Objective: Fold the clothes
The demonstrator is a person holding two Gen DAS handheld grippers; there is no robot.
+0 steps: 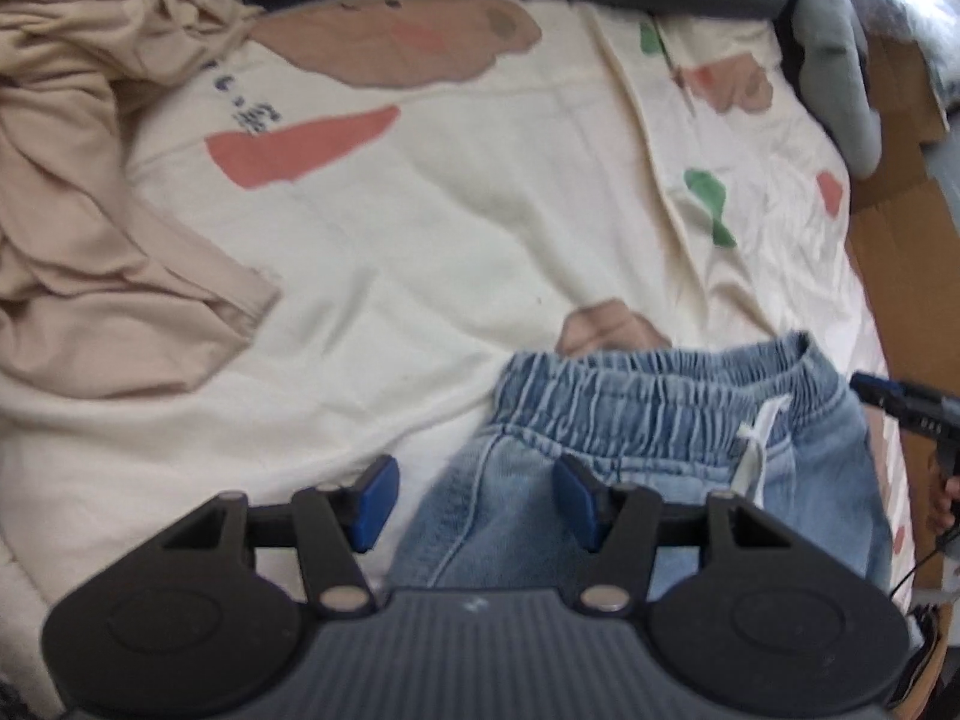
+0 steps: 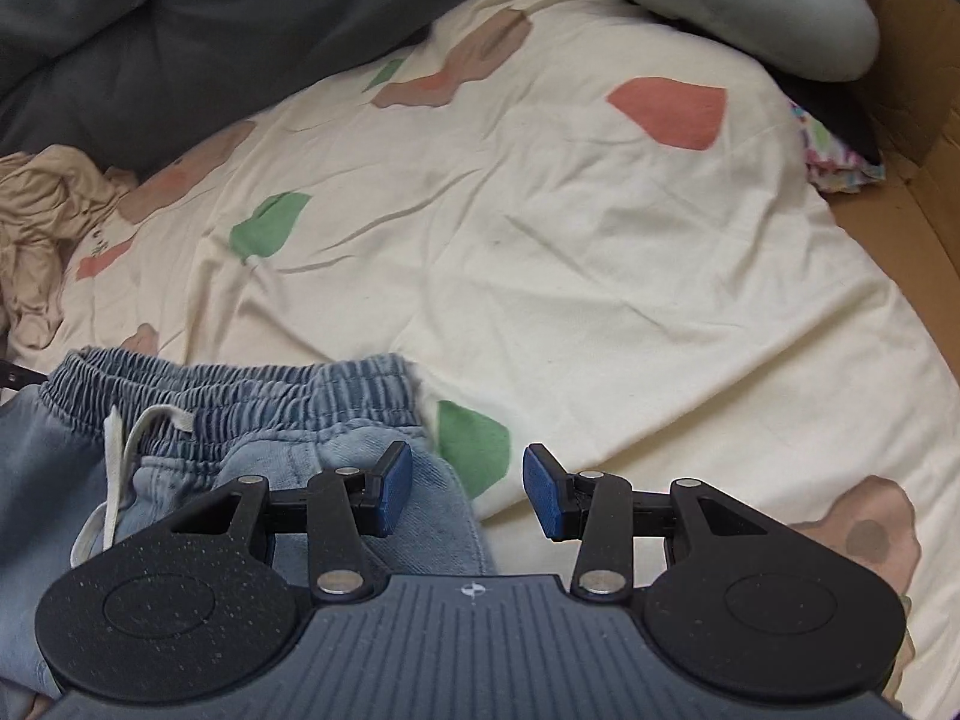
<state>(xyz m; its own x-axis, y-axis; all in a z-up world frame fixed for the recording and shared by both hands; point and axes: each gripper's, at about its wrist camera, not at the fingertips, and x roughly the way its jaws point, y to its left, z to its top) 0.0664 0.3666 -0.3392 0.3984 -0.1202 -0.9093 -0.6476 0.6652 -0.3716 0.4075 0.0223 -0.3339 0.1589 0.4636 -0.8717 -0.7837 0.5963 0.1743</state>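
**Both grippers open over the waistband corners of the jeans**

Light blue jeans [image 1: 660, 450] lie flat on a cream bedsheet [image 1: 420, 252] printed with pink, green and brown shapes. Elastic waistband [image 2: 240, 390] faces away from the cameras, white drawstring [image 2: 114, 456] trailing down over the front.

Left gripper [image 1: 474, 501]: blue pads spread, nothing pinched. The jeans' left edge, just below the waistband, sits in the gap between them. Right-hand pad [image 1: 576, 501] is over denim, left-hand pad over bare sheet. Contact with the cloth cannot be told from this view.

Right gripper [image 2: 468, 498]: fingers apart, roughly half spread, empty. Left-hand pad [image 2: 396, 495] over the right corner of the jeans; the other pad over sheet, near a green patch [image 2: 471, 444]. The cloth edge runs through the gap. Touching or just above: cannot tell.

The right gripper's tip shows at the right margin of the left view, beside the waistband.

Elsewhere: crumpled beige garment [image 1: 90, 180] on the far-left of the bed, well apart from the jeans; dark grey cover [image 2: 180, 42] along the far side; cardboard [image 2: 912, 138] at the right
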